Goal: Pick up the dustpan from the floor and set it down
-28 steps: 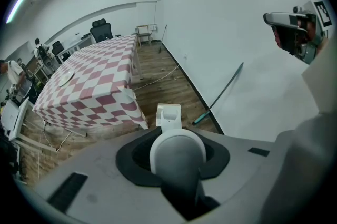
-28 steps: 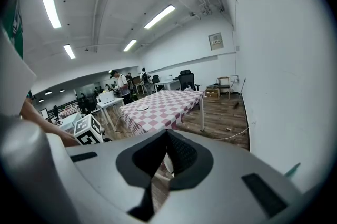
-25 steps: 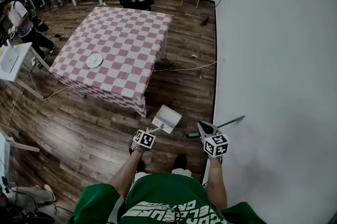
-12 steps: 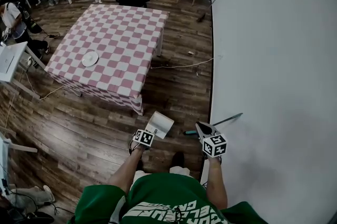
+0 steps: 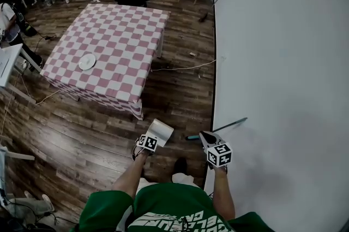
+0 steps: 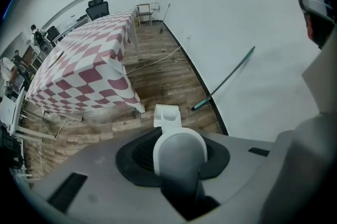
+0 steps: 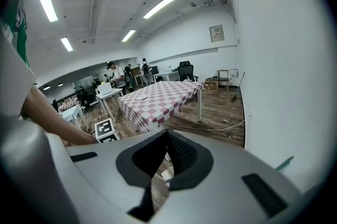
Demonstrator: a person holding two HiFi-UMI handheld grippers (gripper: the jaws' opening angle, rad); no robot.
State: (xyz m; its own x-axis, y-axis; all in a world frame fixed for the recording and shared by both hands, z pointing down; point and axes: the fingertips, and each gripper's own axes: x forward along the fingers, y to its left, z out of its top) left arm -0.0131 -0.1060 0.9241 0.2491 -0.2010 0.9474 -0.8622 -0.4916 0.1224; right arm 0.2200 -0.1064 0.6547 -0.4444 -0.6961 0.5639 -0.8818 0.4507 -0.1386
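Observation:
The white dustpan (image 5: 160, 130) hangs low over the wooden floor, just in front of the person's feet. My left gripper (image 5: 152, 138) is shut on its rounded white handle (image 6: 179, 150) and points steeply down; the pan end (image 6: 167, 114) shows beyond the jaws, and I cannot tell whether it touches the floor. My right gripper (image 5: 206, 138) is to the right, near the white wall, with its jaws together and nothing between them (image 7: 166, 137).
A broom with a teal handle (image 5: 217, 130) leans against the white wall (image 5: 283, 61) at the right. A table with a red-and-white checked cloth (image 5: 109, 45) and a white plate (image 5: 86, 63) stands ahead. A cable (image 5: 185, 68) lies across the floor. People and desks are at the far left.
My left gripper has sunk toward the floor with the dustpan still in it. The right gripper has barely moved.

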